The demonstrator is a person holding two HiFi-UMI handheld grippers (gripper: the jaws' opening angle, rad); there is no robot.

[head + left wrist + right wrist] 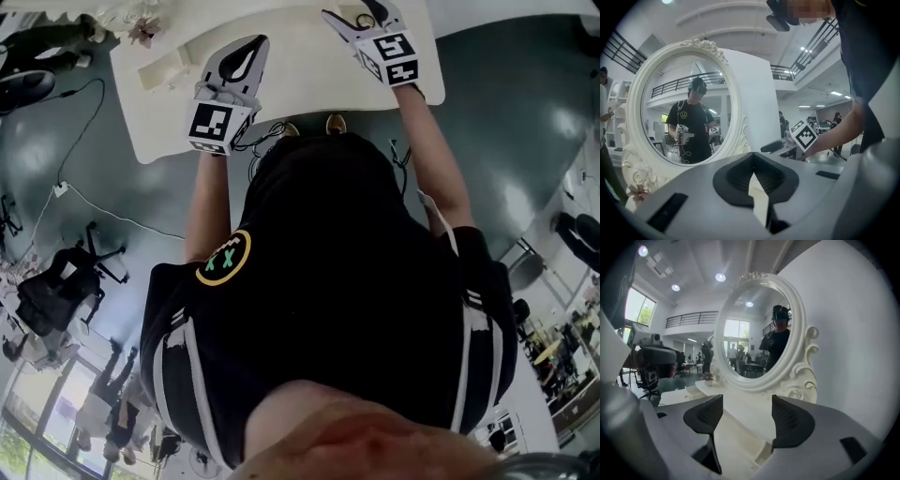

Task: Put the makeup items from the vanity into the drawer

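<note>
The white vanity top point(309, 66) lies along the top of the head view, with both grippers over it. My left gripper point(248, 56) hovers above its left half with its dark pads pressed together and nothing in them point(752, 176). My right gripper point(354, 14) is at the vanity's far right; in its own view the jaws point(747, 420) stand apart with only the bare white top between them. The oval mirror point(754, 333) in its ornate white frame rises straight ahead of it. No makeup item shows in any view. A small open drawer-like box point(169, 70) sits at the vanity's left.
A sprig of flowers point(141, 28) lies at the vanity's far left corner. The mirror point(684, 103) fills the left of the left gripper view, beside a white wall panel point(757, 103). The right gripper's marker cube point(805, 136) shows there too. Cables trail over the grey floor point(84, 202).
</note>
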